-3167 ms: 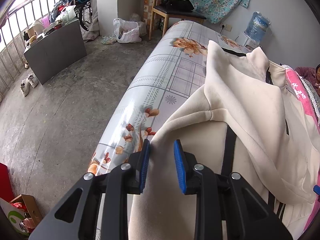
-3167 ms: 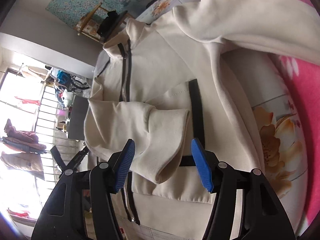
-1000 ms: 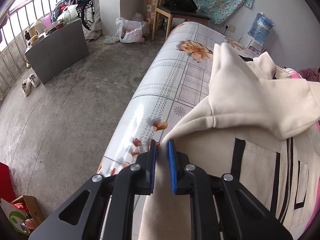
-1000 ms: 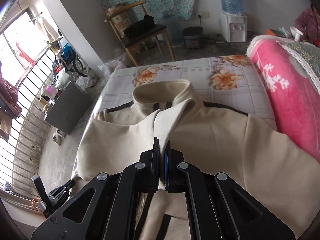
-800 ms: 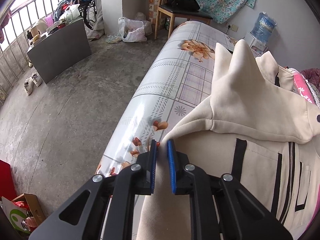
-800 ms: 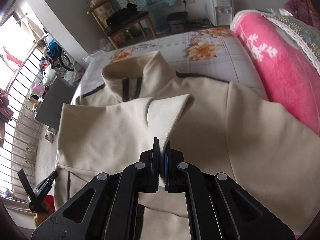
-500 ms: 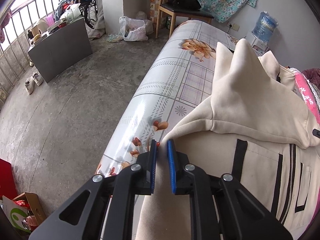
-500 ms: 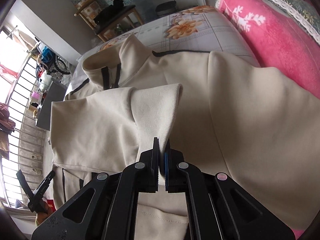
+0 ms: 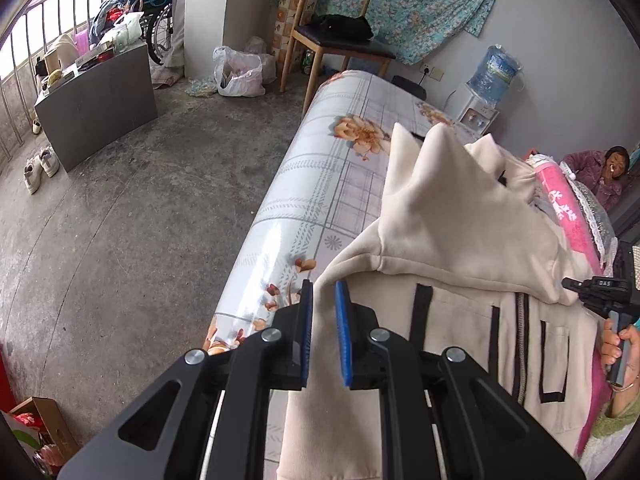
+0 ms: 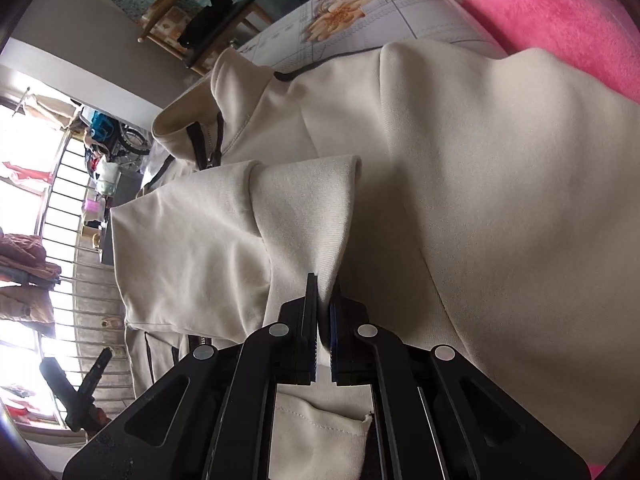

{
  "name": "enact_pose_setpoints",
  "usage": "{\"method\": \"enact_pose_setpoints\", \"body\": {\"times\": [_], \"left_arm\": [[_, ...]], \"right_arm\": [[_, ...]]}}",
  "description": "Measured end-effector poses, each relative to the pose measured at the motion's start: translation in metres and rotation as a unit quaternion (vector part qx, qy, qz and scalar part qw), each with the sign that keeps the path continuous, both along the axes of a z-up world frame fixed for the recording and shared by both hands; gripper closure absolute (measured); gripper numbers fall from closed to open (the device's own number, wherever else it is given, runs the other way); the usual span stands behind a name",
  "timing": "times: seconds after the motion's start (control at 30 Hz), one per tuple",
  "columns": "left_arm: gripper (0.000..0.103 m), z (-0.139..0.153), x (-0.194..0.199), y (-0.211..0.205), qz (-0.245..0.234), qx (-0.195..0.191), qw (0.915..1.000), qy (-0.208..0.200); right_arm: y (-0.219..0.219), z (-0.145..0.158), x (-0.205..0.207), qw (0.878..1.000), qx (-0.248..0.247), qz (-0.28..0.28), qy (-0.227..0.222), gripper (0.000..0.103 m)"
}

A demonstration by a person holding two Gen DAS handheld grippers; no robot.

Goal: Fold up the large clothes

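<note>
Rough grey concrete floor [image 9: 120, 216] runs beside a bed under a glossy floral sheet [image 9: 320, 184], a wooden chair [image 9: 340, 36] beyond. On the sheet lies a soft cream zip jacket [image 9: 460, 220] with black trim. Left gripper [image 9: 323, 312] pinches its edge; right gripper [image 10: 324, 304] is clamped on its ribbed cuff [image 10: 308, 208].

Jacket [image 9: 460, 312]: on the bed [image 9: 320, 184], along its near end, collar [image 10: 188, 120] toward the far end. One sleeve [image 9: 460, 216] folded across the front. Blanket [image 10: 540, 12]: along the bed's right edge, beside the jacket. Chair [image 9: 340, 36]: beyond the bed's far end. Water dispenser [image 9: 486, 92]: right of the chair, at the bed's far corner.
</note>
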State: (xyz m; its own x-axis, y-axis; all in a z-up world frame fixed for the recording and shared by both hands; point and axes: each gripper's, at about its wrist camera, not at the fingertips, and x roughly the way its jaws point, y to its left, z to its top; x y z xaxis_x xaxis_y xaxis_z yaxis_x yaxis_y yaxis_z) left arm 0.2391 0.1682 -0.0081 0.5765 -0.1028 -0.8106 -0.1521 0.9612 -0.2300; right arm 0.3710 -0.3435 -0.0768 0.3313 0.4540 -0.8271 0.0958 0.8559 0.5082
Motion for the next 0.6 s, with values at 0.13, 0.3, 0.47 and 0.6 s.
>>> {"method": "enact_pose_setpoints", "body": {"times": [0.13, 0.3, 0.47, 0.6], "left_arm": [[0.092, 0.034, 0.026, -0.003, -0.023, -0.021, 0.9993, -0.020], [0.092, 0.027, 0.099, -0.027, -0.034, -0.004, 0.9994, -0.007], [0.092, -0.006, 0.113, -0.049, -0.048, -0.037, 0.9981, 0.010], [0.092, -0.026, 0.100, -0.059, -0.049, -0.034, 0.9982, 0.002]], "right_arm": [[0.003, -0.001, -0.001, 1.000, -0.011, 0.009, -0.002, 0.100], [0.016, 0.004, -0.005, 0.996, -0.070, 0.047, -0.011, 0.092], [0.040, 0.046, -0.026, 0.965, -0.232, 0.098, -0.068, 0.043], [0.071, 0.096, -0.023, 0.958, -0.221, 0.143, -0.118, 0.043]]}}
